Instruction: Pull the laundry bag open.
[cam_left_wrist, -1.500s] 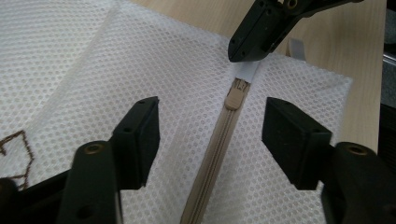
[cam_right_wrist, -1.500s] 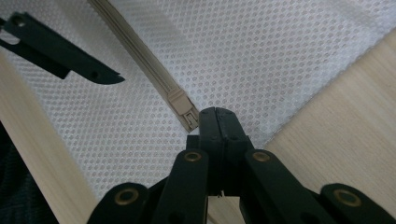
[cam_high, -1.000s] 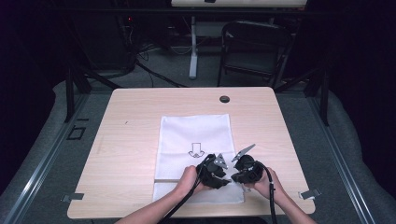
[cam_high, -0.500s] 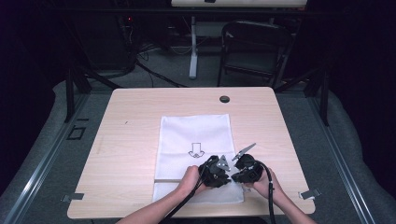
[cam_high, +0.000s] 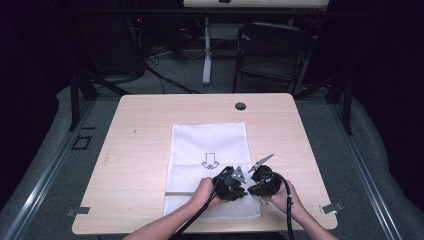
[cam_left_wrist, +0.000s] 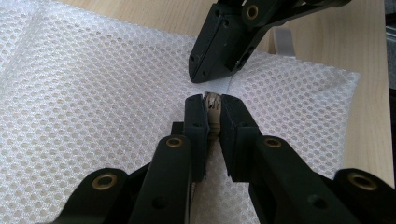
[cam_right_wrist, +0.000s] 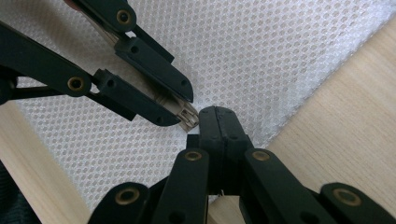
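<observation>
1. A white mesh laundry bag (cam_high: 207, 160) lay flat on the table (cam_high: 135, 165), its near end toward the person, so both grippers could work the same spot.
2. The left gripper (cam_left_wrist: 212, 114) had just been closing; its jaws stood narrow, pinching a small beige zipper pull (cam_left_wrist: 213, 105), probably to draw the zipper along.
3. The right gripper (cam_right_wrist: 218, 116) had its jaws fully together, pinching the mesh just beside the pull, apparently to hold the bag steady against that tug.
4. Both tips nearly touched, near the bag's right side.
</observation>
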